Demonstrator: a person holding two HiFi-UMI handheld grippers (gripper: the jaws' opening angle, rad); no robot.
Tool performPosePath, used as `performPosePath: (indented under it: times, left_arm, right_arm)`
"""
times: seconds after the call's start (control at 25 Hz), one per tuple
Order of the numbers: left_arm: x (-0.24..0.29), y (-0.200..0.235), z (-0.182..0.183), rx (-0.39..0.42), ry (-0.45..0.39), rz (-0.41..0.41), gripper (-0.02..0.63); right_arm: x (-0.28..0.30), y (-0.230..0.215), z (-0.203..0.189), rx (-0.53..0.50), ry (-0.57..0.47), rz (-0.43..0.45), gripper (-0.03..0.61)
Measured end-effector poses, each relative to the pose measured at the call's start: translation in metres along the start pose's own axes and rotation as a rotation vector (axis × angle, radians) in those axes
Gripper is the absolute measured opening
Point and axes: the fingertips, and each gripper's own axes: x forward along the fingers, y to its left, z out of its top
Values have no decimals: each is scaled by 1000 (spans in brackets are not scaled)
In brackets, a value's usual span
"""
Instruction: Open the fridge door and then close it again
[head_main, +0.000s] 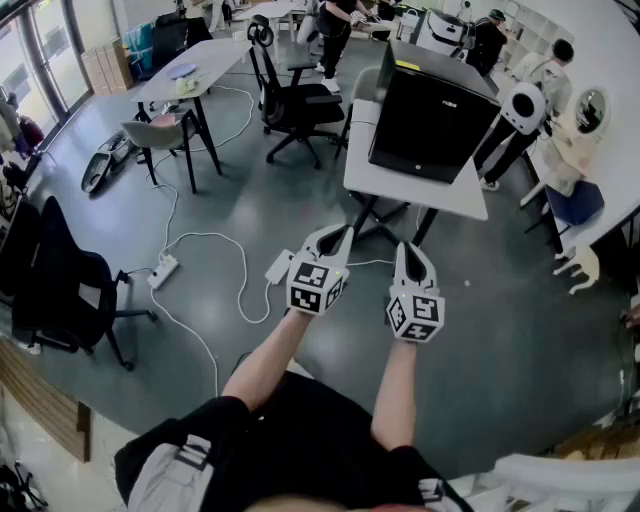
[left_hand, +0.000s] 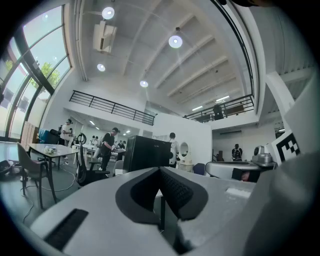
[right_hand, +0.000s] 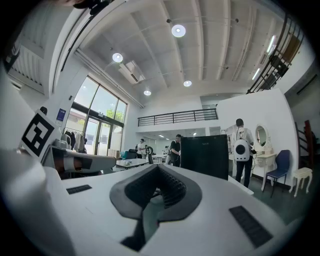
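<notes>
I hold my left gripper (head_main: 345, 238) and right gripper (head_main: 403, 250) level and side by side, fingers (left_hand: 182, 192) closed together on nothing, aimed at the black mini fridge (head_main: 432, 115) standing door-shut on the white table (head_main: 405, 188) far ahead, since it is well out of reach.

The black fridge (head_main: 430, 115) (a small boxy one) stands upright on a white table (head_main: 400, 188), door shut.
</notes>
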Motion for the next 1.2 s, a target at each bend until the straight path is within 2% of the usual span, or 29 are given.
performPosePath:
  times: [0.44,0.68,0.8,0.92,1.04,1.2]
  left_arm:
    - [24,-10,0,20,9,-21,0]
    - [47,11,8,-31,-7,-27,0]
    - [69,22,12,1,-13,-36,0]
    - [97,43,5,-19,-16,-30,0]
    - [144,70,-3,-40,-8,-33,0]
    - [217,97,11,-44,-17,-58,0]
  right_arm:
    - [13,-21,0,32,-15,-5,-6]
    - [41,-28,-3,29,-16,19,-6]
    - [67,-40,-6,39,-23,23,-6]
    - [103,-43,-15,35,-28,41,-6]
    - [151,-54,-25,23,-24,48,-6]
    - [222,-88,-16,7,-16,43,-6]
